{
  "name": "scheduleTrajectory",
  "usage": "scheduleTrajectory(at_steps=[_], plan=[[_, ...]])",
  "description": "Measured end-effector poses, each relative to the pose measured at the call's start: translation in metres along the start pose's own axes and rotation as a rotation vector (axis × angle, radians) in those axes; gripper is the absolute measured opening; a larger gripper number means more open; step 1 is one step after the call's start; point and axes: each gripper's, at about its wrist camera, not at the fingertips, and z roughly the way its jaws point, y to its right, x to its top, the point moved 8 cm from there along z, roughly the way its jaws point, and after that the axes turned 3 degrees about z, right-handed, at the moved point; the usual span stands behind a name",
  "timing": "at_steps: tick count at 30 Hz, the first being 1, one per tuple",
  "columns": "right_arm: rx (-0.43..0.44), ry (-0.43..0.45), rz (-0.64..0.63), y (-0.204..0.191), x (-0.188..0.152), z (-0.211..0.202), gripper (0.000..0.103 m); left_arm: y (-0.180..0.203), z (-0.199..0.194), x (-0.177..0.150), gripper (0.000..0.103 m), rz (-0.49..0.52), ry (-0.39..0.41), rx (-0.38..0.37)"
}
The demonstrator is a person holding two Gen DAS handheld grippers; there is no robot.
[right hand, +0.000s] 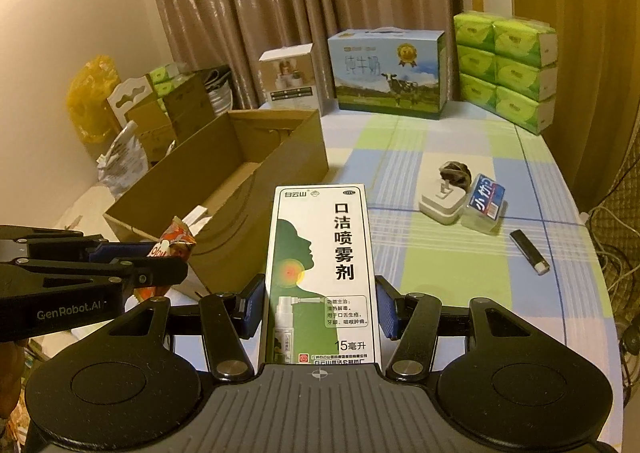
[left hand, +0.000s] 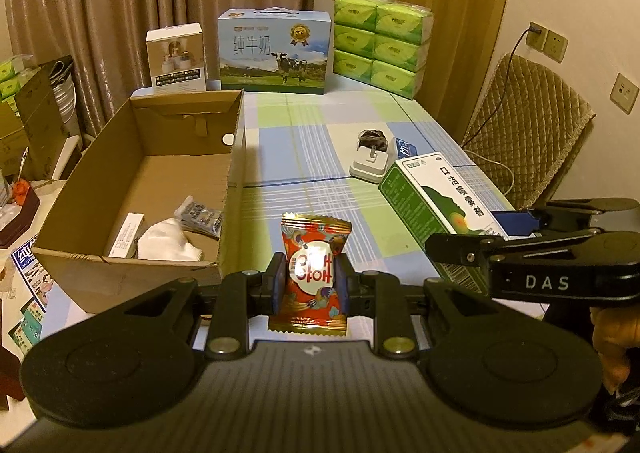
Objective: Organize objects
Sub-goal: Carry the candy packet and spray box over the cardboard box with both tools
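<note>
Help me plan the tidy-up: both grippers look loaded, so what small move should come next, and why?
Probably carry the left gripper, shut on the red candy packet, leftward over the open cardboard box and release. The box lies just beside it and already holds small items; the right gripper holds the spray box.

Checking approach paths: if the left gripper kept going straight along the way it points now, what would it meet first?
Probably bare tablecloth just right of the cardboard box. The left gripper, shut on the red candy packet, points down past the box's right wall; depth is unclear, so it might clip that wall.

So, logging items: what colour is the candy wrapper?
Red with gold edges; left wrist view shows it best.
</note>
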Motion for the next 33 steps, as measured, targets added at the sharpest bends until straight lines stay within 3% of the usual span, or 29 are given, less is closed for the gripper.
scheduleTrajectory(at_steps=[23,33], plan=[[0.032,-0.025,-0.041,-0.023,-0.002,0.019,0.052,-0.019,-0.003,-0.001,0.021,-0.031,0.003,0.009],[0.066,-0.030,-0.082,-0.048,0.015,0.039,0.052,-0.041,-0.005,0.001,0.021,-0.043,0.007,0.036]])
